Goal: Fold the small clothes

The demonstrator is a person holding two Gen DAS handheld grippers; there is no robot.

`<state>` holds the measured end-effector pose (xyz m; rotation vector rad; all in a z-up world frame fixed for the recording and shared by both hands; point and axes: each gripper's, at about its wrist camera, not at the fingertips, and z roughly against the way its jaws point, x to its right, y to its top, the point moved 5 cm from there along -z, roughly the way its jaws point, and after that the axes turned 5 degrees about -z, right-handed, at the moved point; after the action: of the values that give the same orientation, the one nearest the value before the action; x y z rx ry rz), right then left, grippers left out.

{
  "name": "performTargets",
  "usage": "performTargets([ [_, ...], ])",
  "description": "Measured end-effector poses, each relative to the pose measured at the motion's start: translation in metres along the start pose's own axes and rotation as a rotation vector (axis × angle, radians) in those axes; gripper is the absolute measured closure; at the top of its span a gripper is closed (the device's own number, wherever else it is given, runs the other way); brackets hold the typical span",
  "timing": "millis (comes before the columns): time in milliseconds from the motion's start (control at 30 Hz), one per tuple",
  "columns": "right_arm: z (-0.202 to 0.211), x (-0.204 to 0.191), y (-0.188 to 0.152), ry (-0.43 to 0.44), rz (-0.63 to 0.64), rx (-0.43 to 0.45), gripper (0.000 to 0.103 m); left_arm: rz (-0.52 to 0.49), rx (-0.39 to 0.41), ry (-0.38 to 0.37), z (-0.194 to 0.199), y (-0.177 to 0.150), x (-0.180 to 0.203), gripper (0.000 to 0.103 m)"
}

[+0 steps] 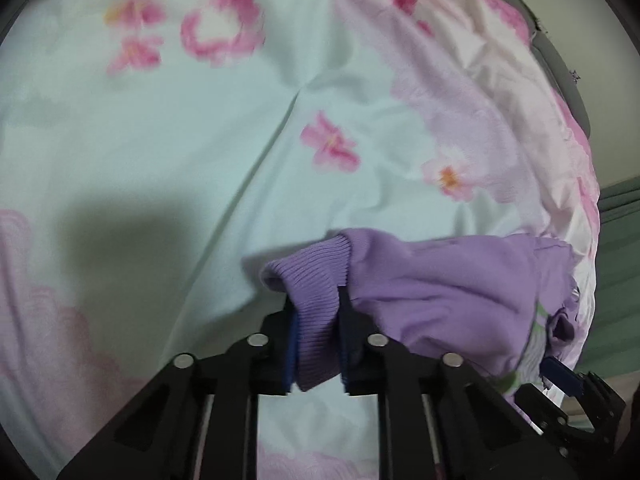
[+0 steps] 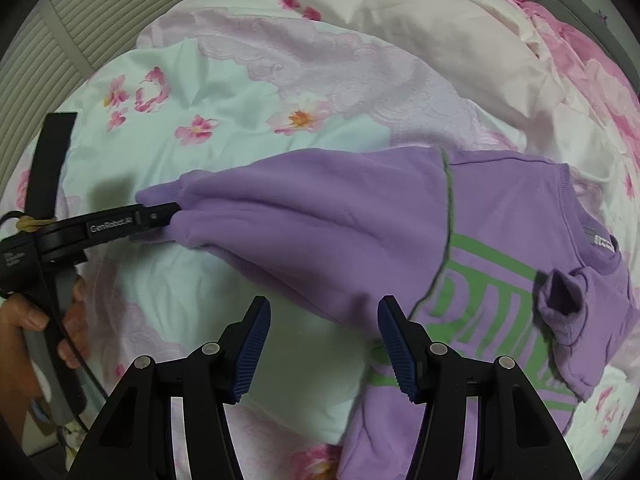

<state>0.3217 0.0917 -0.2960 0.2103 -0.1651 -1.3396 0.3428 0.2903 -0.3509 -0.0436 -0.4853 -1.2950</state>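
A small purple sweatshirt (image 2: 500, 248) with a green print lies on a floral bed cover (image 2: 224, 92). My left gripper (image 1: 316, 316) is shut on the ribbed cuff (image 1: 316, 280) of one sleeve and holds it lifted, stretched out to the left; it also shows in the right wrist view (image 2: 168, 216) gripping the sleeve (image 2: 320, 224). My right gripper (image 2: 324, 344) is open and empty, hovering above the sweatshirt's lower edge. The other sleeve's cuff (image 2: 560, 304) lies folded over the chest.
The bed cover (image 1: 180, 140) is pale green with pink flowers and lilac borders. A crumpled pink and white quilt (image 2: 480, 20) is piled at the back right. A slatted wall (image 2: 60, 40) is at the left. A hand (image 2: 24, 320) holds the left gripper's handle.
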Motion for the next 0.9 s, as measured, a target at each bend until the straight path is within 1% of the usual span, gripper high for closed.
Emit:
performTargets([
  [100,0.009,0.009,-0.002,0.006,-0.007,0.011,0.046,-0.053,0.071,0.034,0.042,0.003,0.021,0.088],
  [167,0.018,0.018,-0.005,0.010,-0.018,0.026,0.046,-0.118,0.103,0.078,0.067,0.004,0.042,0.089],
  [233,0.031,0.033,-0.009,0.022,-0.041,0.044,0.046,-0.191,0.126,0.110,0.090,0.006,0.074,0.089],
  [300,0.043,0.049,-0.014,0.027,-0.069,0.063,0.046,-0.236,0.144,0.107,0.105,0.010,0.102,0.090],
  [333,0.048,0.057,-0.017,0.028,-0.084,0.070,0.046,-0.273,0.156,0.102,0.113,0.011,0.126,0.090],
  [367,0.055,0.069,-0.021,0.024,-0.107,0.080,0.046,-0.295,0.165,0.092,0.117,0.009,0.141,0.090],
  [433,0.067,0.089,-0.030,0.022,-0.150,0.095,0.046,-0.343,0.179,0.040,0.122,0.006,0.183,0.090],
  [467,0.072,0.101,-0.035,0.023,-0.171,0.100,0.046,-0.377,0.184,0.008,0.123,0.003,0.212,0.090],
  [567,0.092,0.142,-0.050,0.007,-0.234,0.126,0.046,-0.450,0.186,-0.022,0.113,-0.005,0.273,0.091],
  [600,0.098,0.156,-0.057,-0.005,-0.252,0.138,0.046,-0.472,0.170,-0.046,0.107,-0.010,0.298,0.091],
  [633,0.105,0.176,-0.064,-0.024,-0.278,0.151,0.046,-0.482,0.161,-0.063,0.103,-0.013,0.311,0.091],
  [667,0.109,0.190,-0.068,-0.036,-0.299,0.160,0.046,-0.502,0.146,-0.086,0.096,-0.018,0.335,0.091],
  [767,0.118,0.230,-0.083,-0.050,-0.372,0.170,0.046,-0.551,0.117,-0.119,0.080,-0.032,0.383,0.091],
  [833,0.125,0.260,-0.099,-0.064,-0.430,0.187,0.046,-0.579,0.084,-0.137,0.066,-0.045,0.416,0.091],
  [900,0.128,0.283,-0.114,-0.074,-0.467,0.195,0.046,-0.602,0.071,-0.148,0.057,-0.057,0.441,0.091],
])
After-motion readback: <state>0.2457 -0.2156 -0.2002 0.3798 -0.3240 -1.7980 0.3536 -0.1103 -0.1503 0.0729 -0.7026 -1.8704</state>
